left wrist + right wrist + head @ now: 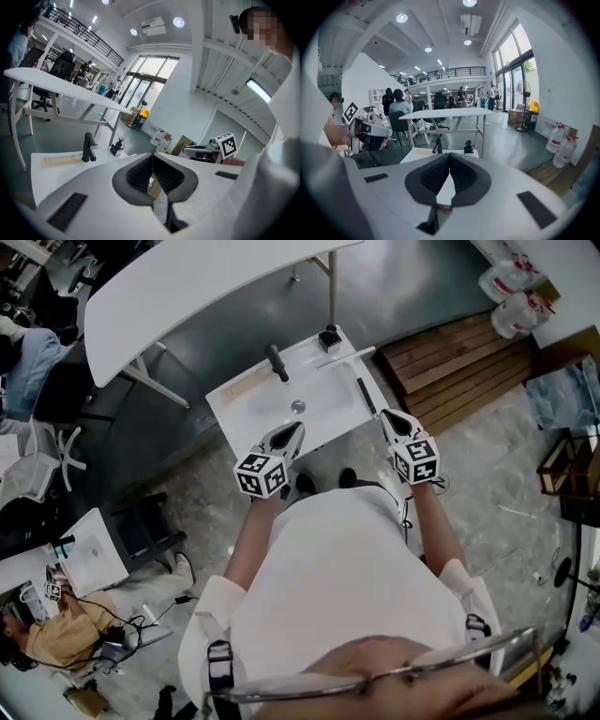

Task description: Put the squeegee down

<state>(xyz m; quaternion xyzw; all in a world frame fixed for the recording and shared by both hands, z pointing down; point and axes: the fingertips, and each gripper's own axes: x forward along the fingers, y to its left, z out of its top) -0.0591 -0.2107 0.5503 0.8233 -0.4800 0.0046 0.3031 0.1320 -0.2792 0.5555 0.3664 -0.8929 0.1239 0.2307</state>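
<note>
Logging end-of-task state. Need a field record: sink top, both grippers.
surface: white sink, faucet at far edge
on sink: black strip along right rim, probably the squeegee; white stick; tan bar; black pump at far corner
left gripper: shut, empty, over near rim
right gripper: shut, empty, beside strip's near end
task: looks done, nothing held
</note>
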